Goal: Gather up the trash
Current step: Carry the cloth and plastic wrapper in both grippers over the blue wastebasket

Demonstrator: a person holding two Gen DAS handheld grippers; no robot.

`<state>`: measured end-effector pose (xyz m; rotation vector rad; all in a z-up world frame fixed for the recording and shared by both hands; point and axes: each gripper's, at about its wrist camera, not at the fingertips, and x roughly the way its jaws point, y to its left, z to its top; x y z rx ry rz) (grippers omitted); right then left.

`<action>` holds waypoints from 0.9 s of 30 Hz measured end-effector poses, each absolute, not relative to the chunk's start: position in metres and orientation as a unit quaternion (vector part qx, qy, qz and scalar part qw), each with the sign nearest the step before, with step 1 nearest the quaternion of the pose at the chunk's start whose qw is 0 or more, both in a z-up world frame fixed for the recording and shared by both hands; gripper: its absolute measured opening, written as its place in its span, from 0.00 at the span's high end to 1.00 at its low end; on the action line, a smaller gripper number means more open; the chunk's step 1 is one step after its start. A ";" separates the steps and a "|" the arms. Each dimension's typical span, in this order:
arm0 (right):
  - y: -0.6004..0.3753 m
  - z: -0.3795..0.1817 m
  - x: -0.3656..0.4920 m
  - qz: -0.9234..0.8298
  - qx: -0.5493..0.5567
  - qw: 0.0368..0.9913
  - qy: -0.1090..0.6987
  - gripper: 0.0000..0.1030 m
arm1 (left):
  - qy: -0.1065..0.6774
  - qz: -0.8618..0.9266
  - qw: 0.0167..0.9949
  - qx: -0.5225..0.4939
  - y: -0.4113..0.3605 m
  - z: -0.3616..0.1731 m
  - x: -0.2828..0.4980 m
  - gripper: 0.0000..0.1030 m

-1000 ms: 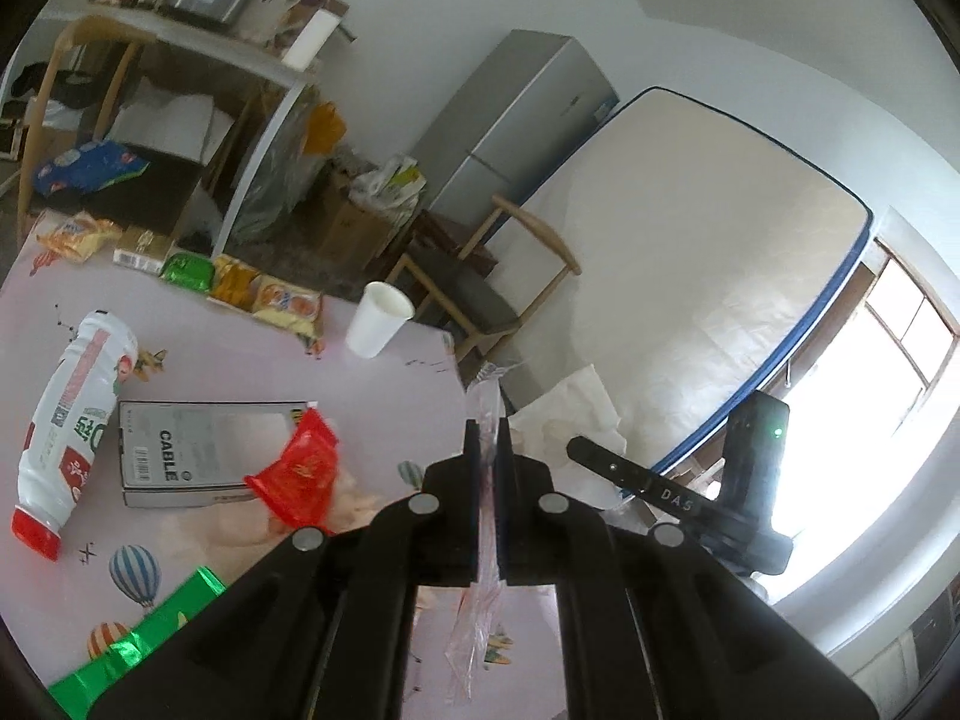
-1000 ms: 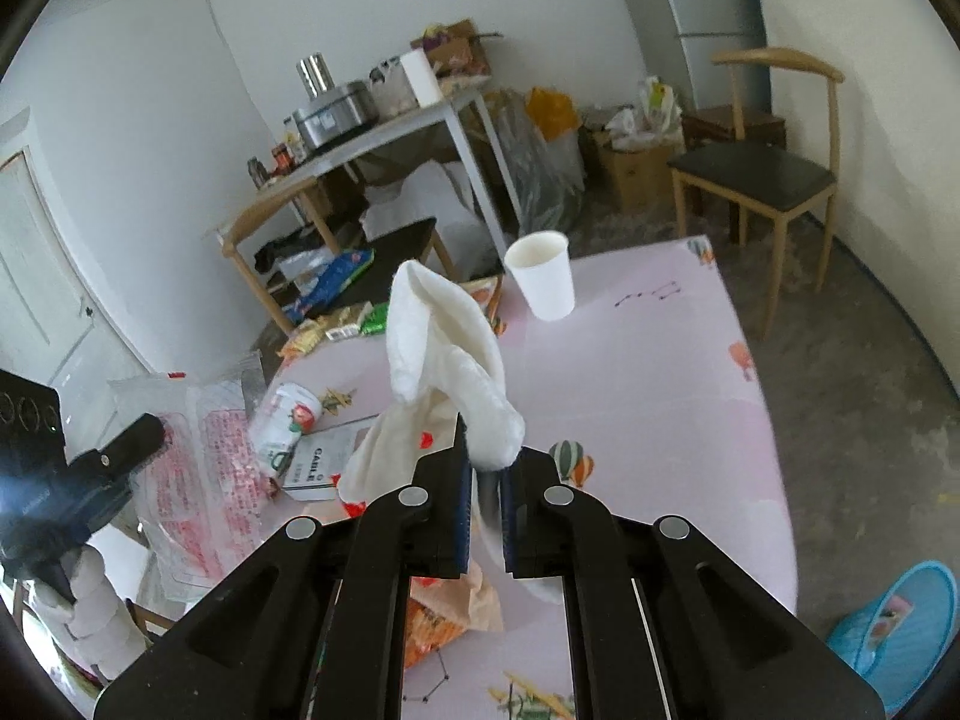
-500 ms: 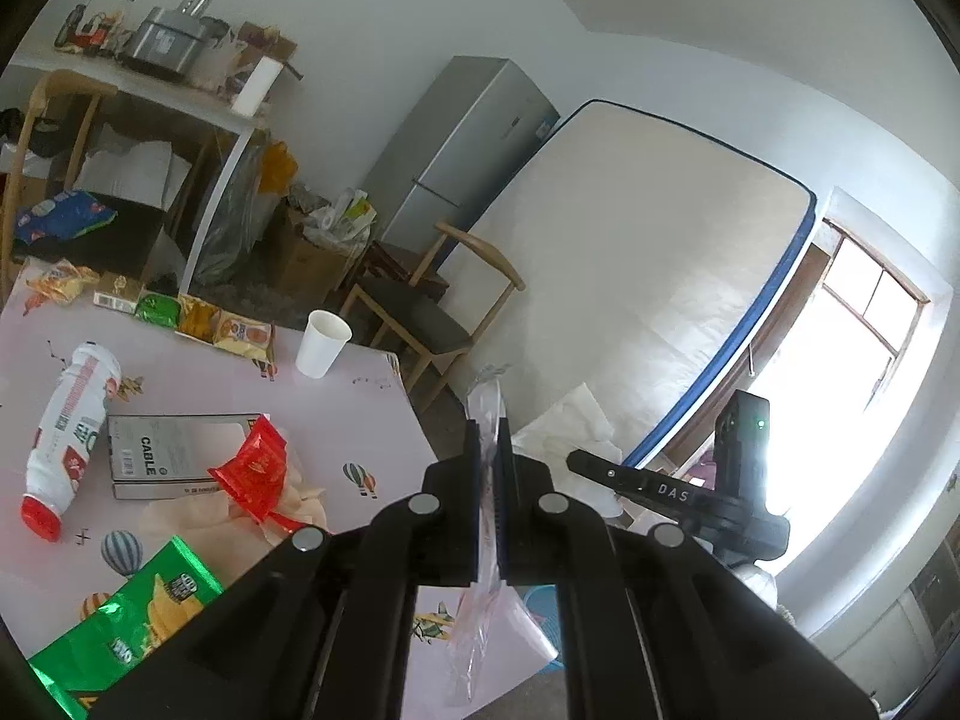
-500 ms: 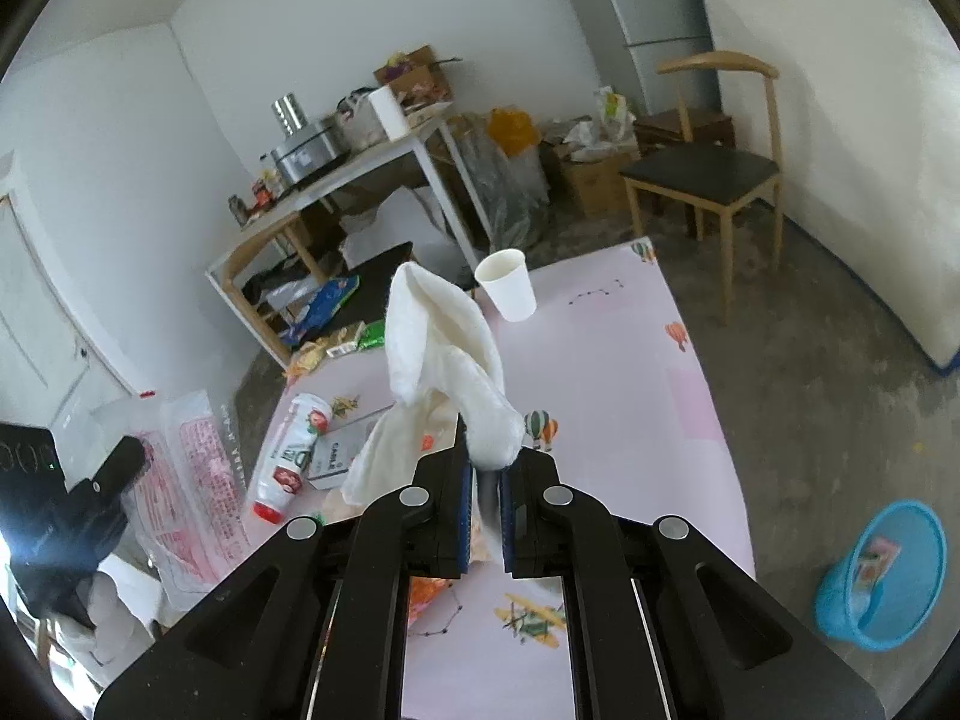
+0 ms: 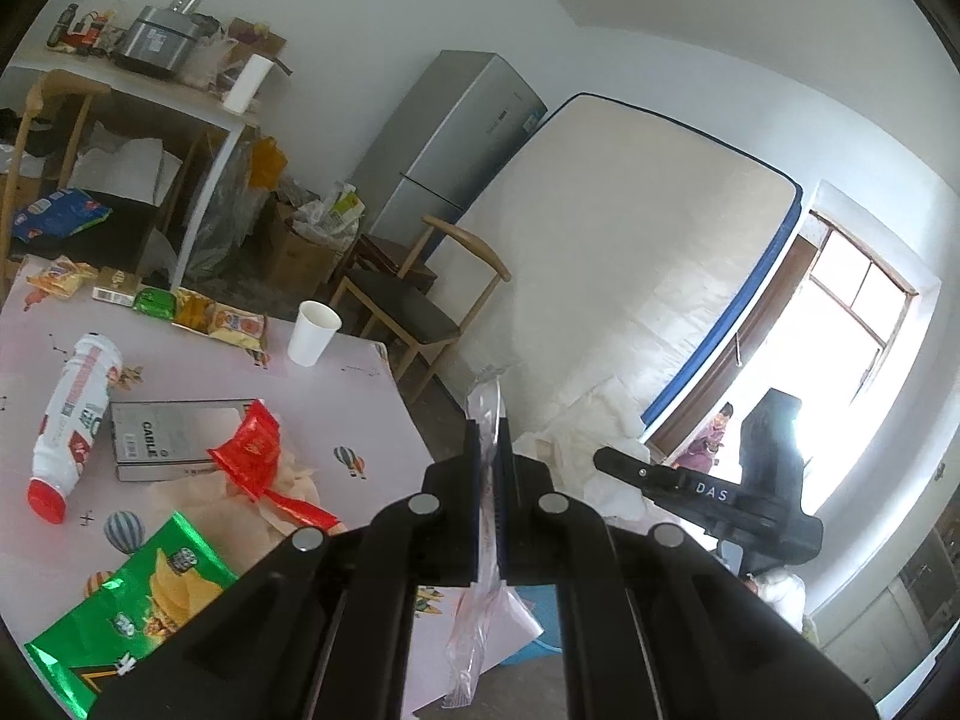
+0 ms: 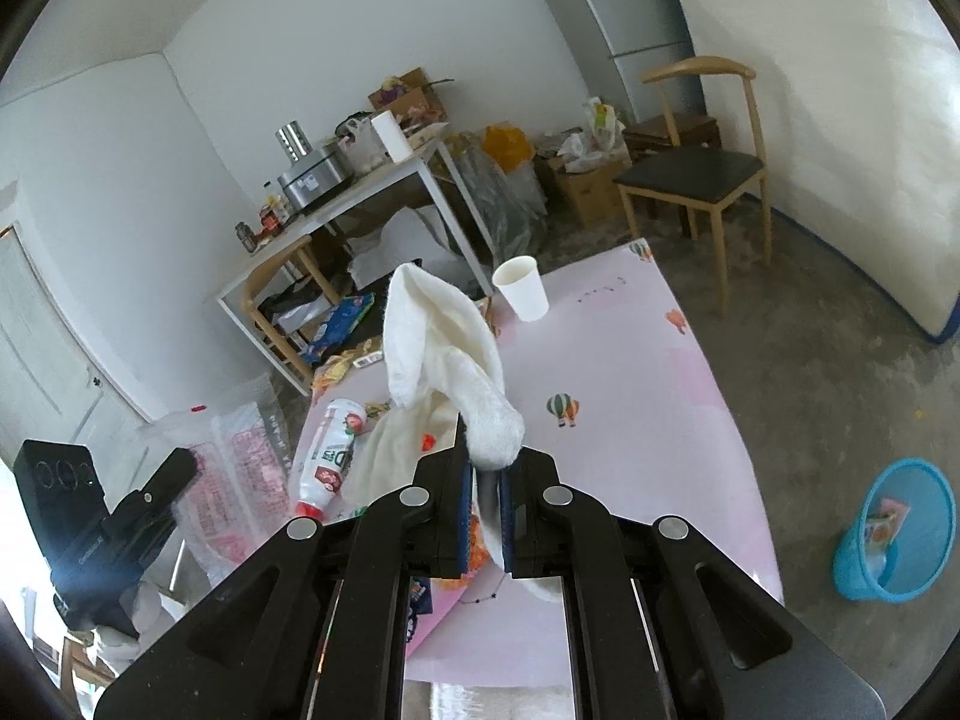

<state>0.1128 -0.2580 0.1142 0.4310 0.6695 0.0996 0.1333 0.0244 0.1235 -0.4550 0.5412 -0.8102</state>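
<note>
Left gripper (image 5: 491,456) is pinching a clear crinkled plastic wrapper (image 5: 477,618); right gripper (image 6: 482,480) is clamping a white crumpled cloth (image 6: 441,354) above the pink desk (image 6: 630,372).

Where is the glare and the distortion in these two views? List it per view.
Left wrist view: the window is blown out white, silhouetting the other tool's body; fridge and mattress edges bow from the fisheye. Right wrist view: light is even, with one bright flare at the lower left edge; walls curve, and the bin sits stretched near the rim.
</note>
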 end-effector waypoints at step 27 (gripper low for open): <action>-0.497 -0.024 0.027 -0.170 0.351 0.866 0.313 0.94 | 0.424 -0.529 0.728 -0.107 -0.314 0.050 0.194 0.97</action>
